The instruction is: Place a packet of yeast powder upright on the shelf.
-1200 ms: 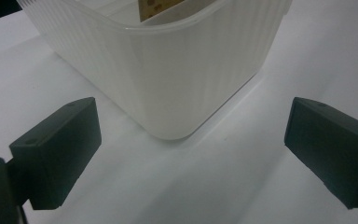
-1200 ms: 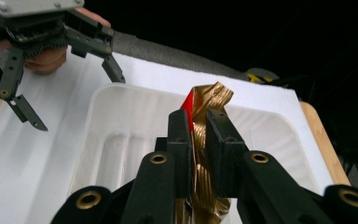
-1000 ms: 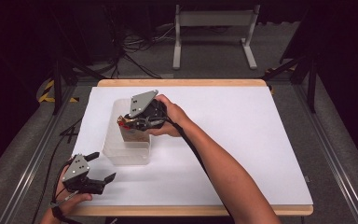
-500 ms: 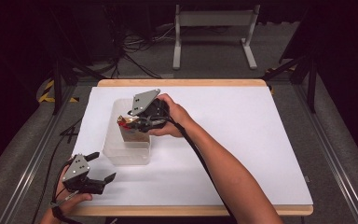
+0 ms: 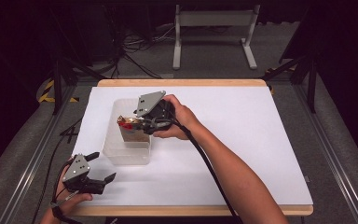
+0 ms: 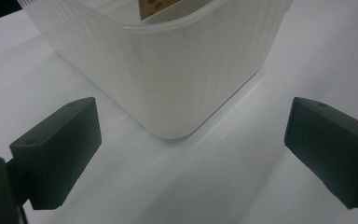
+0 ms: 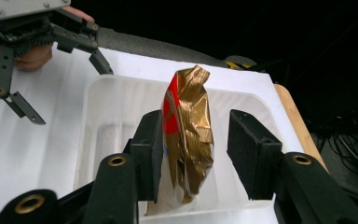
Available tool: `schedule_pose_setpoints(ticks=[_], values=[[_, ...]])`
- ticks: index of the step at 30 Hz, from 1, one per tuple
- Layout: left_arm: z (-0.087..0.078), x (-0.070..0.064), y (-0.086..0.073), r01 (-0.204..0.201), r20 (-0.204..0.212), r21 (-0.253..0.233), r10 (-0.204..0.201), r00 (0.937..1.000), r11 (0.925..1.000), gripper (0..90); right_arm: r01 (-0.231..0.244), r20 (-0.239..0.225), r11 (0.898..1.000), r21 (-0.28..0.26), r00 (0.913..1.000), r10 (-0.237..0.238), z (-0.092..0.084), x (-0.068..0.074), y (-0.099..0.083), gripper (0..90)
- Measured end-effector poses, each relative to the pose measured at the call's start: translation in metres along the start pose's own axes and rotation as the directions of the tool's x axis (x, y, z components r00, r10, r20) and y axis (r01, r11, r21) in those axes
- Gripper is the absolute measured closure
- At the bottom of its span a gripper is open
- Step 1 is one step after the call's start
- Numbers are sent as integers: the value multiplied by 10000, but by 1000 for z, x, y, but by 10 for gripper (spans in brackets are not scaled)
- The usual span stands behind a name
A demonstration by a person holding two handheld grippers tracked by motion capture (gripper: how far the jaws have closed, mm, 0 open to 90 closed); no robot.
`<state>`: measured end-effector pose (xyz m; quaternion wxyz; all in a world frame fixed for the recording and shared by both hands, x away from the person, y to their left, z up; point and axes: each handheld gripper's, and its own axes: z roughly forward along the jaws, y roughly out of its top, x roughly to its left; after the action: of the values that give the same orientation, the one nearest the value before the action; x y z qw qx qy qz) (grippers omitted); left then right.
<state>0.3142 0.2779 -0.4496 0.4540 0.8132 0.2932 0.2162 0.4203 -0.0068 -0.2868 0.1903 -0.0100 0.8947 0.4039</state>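
Inside the tub (image 7: 121, 93), the right claw (image 7: 196, 154) has just opened, bag (image 7: 189, 135) between (left claw (image 5: 95, 170) gapes empty).

Right tongs (image 5: 129, 122) over the tub (image 5: 113, 144), seemingly loose around the gold bag (image 5: 131, 133).

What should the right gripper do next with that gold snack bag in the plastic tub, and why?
Probably lift the right gripper straight up and away. Its jaws have just been opening, with a gap beside the snack bag, which stands inside the tub, so it looks released.
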Motion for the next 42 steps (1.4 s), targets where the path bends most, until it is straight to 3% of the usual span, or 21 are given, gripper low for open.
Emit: schedule_pose_setpoints(ticks=[10,31,42], values=[[1,-1,1,-15,-36,10,15,10000,10000,46,-135,387,9986,518,9992,115,-17,3,-11,533],[3,-1,1,-47,-48,155,47,10000,9999,47,-450,860,9952,864,9956,376,-49,5,-40,460],[3,-1,2,-56,-57,173,57,10000,9998,45,-719,1406,9900,1213,9886,545,-57,7,-56,388]])
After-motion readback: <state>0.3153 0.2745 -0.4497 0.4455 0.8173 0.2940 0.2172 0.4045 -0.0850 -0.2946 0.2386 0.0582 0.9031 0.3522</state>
